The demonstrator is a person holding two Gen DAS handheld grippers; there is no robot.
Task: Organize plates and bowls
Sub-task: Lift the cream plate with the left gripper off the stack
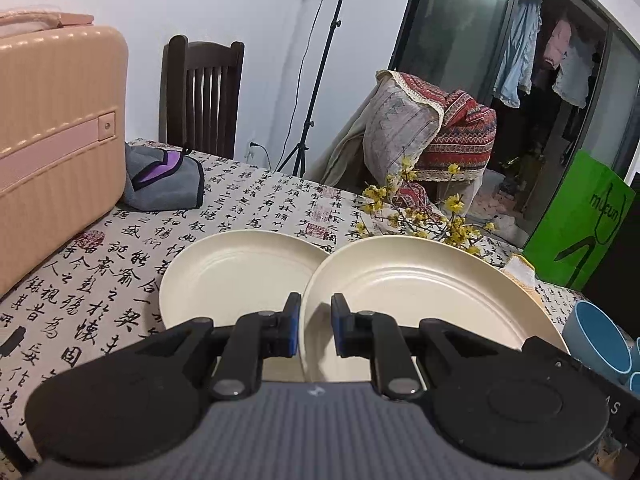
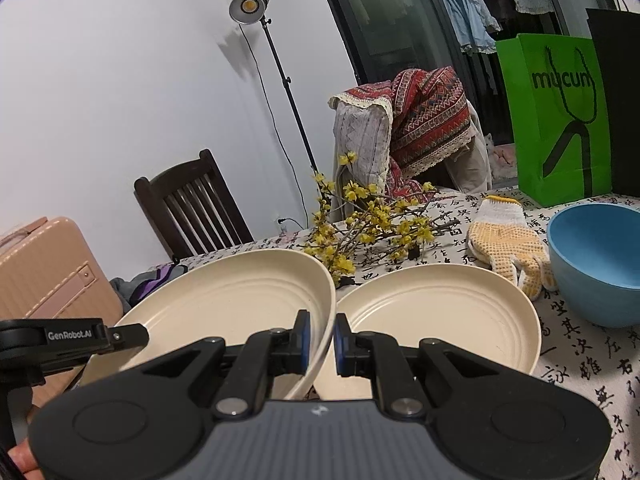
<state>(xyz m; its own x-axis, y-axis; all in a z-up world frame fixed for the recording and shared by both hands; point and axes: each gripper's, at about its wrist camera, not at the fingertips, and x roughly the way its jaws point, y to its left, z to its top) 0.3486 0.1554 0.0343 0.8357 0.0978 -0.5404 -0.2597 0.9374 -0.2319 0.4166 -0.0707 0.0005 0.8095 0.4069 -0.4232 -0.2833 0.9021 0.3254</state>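
Note:
One cream plate (image 1: pixel 404 292) hangs tilted above the table between both grippers. My left gripper (image 1: pixel 316 320) is shut on its near left rim. My right gripper (image 2: pixel 322 336) is shut on the right rim of the same plate (image 2: pixel 236 300), and the left gripper (image 2: pixel 120 338) shows at that plate's left edge. A second cream plate (image 1: pixel 236 276) lies flat on the table to the left, partly behind the held one. In the right wrist view a flat cream plate (image 2: pixel 440 320) lies to the right. A blue bowl (image 2: pixel 596 264) stands at the far right.
A pink suitcase (image 1: pixel 56 152) stands on the table at the left, a grey cloth (image 1: pixel 164 184) beside it. Yellow flower twigs (image 2: pixel 372 224) and a dotted work glove (image 2: pixel 508 240) lie behind the plates. A green paper bag (image 2: pixel 556 120) stands at the back right.

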